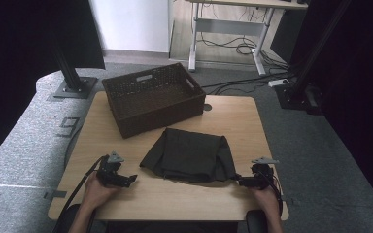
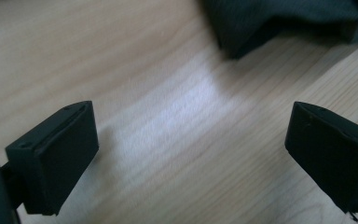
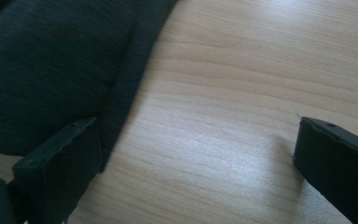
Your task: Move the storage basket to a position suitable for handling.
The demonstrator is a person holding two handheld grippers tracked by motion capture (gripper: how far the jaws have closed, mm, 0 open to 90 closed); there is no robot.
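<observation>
A: What's the setting?

B: A light wooden table stands on grey carpet, with a desk frame and loose cables on the floor behind it. Dark panels close in on both sides.

A: And on the table?

B: A dark woven basket sits at the far left part of the top, with nothing visible inside it. Nearer the person lies a dark grey cloth, folded roughly and flat on the wood, a little right of the middle.

A: Where are the tools?

B: The left gripper rests low over the near left of the table, held in the person's left hand. It points toward the cloth but stays apart from it. In the left gripper view its jaws are spread wide over bare wood, with a corner of the cloth ahead of them.

A: The other one?

B: The right gripper is at the near right, in the right hand, just beside the cloth's near right corner. Its jaws are also spread wide. In the right gripper view one jaw sits at the edge of the cloth, the other over bare wood. Nothing is pinched between them.
</observation>
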